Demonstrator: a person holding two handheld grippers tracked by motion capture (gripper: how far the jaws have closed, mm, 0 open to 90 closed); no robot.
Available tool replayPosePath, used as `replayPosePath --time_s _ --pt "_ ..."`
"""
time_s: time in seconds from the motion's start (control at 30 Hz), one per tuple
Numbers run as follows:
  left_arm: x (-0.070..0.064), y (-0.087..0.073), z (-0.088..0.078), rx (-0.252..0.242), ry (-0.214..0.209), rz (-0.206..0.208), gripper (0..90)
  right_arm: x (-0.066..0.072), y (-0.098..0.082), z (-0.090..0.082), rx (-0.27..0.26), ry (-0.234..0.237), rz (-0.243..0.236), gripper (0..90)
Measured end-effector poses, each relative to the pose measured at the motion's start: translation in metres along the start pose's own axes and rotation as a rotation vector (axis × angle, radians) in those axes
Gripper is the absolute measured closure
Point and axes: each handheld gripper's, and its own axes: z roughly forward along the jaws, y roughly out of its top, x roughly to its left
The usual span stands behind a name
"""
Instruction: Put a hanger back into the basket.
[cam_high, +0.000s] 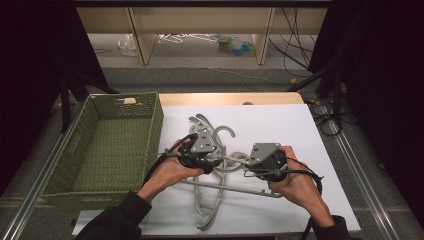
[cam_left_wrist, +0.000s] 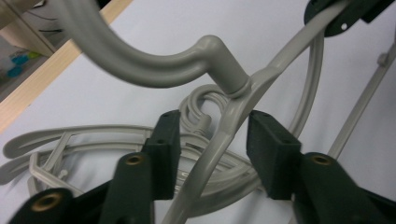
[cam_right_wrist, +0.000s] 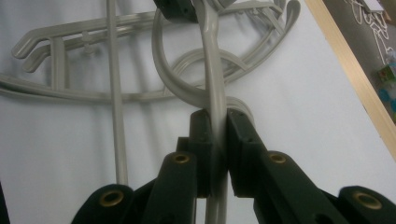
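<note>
Grey plastic hangers, tangled, on white tabletop

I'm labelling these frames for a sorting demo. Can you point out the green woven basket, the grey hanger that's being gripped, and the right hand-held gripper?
green woven basket (cam_high: 156, 122), high view, on its right wall.
grey hanger (cam_right_wrist: 212, 70), right gripper view, on the arm running up from the jaws.
right hand-held gripper (cam_right_wrist: 216, 140), right gripper view, midway between its fingertips.

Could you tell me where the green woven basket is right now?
In the high view the green woven basket sits at the table's left side, beside the white mat and left of the left gripper.
</note>
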Motion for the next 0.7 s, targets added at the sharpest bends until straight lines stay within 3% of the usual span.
replayPosePath --time_s 0.1,0.23,0.33,0.47,0.57,0.63,0.7 --pt "-0.001 0.000 0.001 0.002 -0.013 0.046 66.4 0.001 0.001 -0.001 -0.002 0.004 -0.012 81.8" --pt "-0.007 0.005 -0.003 0.026 0.005 0.157 71.6 -0.001 0.000 -0.001 -0.011 0.006 -0.024 81.5" --pt "-0.011 0.010 -0.007 0.039 0.005 0.200 75.5 -0.005 -0.002 -0.004 -0.025 -0.003 -0.025 76.7" --pt "-0.018 0.016 -0.013 0.049 -0.016 0.193 81.1 -0.012 -0.004 -0.013 -0.072 -0.045 0.001 62.2" --pt "-0.018 0.019 -0.016 0.066 -0.008 0.182 81.1 -0.014 -0.003 -0.021 -0.110 -0.078 0.055 49.8" --pt "-0.014 0.019 -0.018 0.074 -0.002 0.149 81.1 -0.016 -0.001 -0.029 -0.172 -0.119 0.102 40.9" --pt "-0.009 0.019 -0.021 0.078 -0.005 0.110 81.2 -0.017 -0.001 -0.032 -0.190 -0.122 0.128 40.3"
